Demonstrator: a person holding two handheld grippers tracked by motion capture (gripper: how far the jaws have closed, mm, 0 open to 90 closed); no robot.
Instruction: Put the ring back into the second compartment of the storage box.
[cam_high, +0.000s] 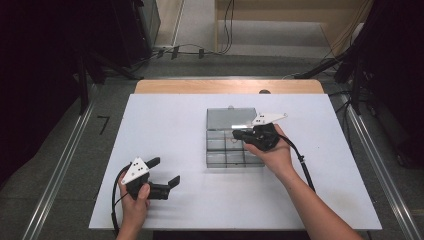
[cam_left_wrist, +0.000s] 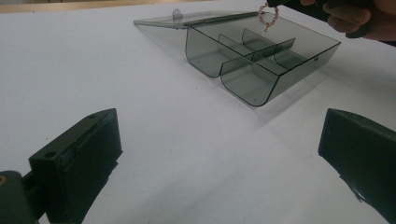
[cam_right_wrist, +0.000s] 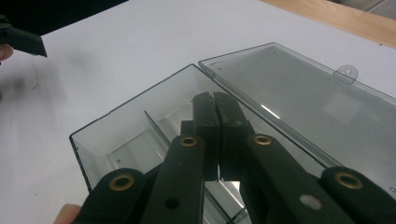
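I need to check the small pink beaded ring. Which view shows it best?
The left gripper view: the pink beaded ring hangs from the right gripper over the smoky clear plastic box. In the other views I cannot make it out.

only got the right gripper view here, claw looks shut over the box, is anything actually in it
observer: Yes. The left gripper view shows a small beaded ring hanging from the tips of the right claw.
operator: is it down inside a compartment yet
observer: No. It hangs above the box, clear of the dividers, over the row of compartments beside the open lid.
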